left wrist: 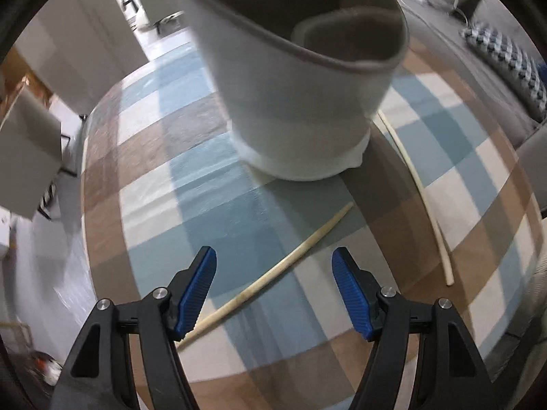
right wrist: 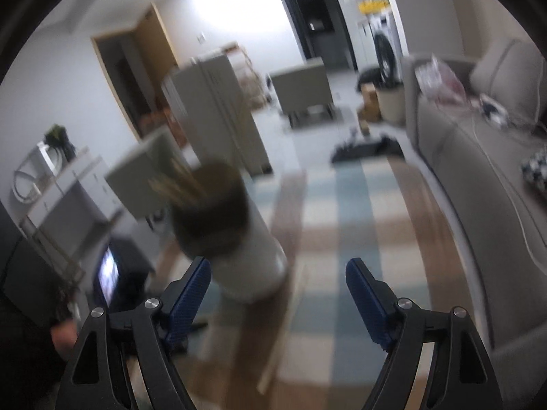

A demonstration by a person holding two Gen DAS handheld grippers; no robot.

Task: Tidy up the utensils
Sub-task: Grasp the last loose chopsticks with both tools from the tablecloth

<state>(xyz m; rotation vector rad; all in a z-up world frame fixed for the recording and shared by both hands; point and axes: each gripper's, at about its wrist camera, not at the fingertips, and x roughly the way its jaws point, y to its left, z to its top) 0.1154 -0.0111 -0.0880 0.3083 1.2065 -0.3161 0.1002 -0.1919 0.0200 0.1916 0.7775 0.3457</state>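
Observation:
A pale grey utensil holder (left wrist: 301,109) with a darker inner cup (left wrist: 342,37) stands on the checked blue, brown and white cloth (left wrist: 205,177). One cream chopstick (left wrist: 307,244) lies slantwise on the cloth just below my left gripper (left wrist: 274,256), whose blue pads are open and apart from it. A second chopstick (left wrist: 424,191) lies to the right of the holder. In the blurred right wrist view the holder (right wrist: 253,259) has several chopsticks (right wrist: 181,181) sticking out of it. It sits ahead and left of my right gripper (right wrist: 277,266), which is open with nothing gripped.
A grey sofa (right wrist: 478,177) with a patterned cushion (left wrist: 509,65) runs along the right side. The cloth's edge (left wrist: 85,205) drops to the floor on the left, where a grey chair (left wrist: 27,150) stands. Cabinets and a doorway lie beyond.

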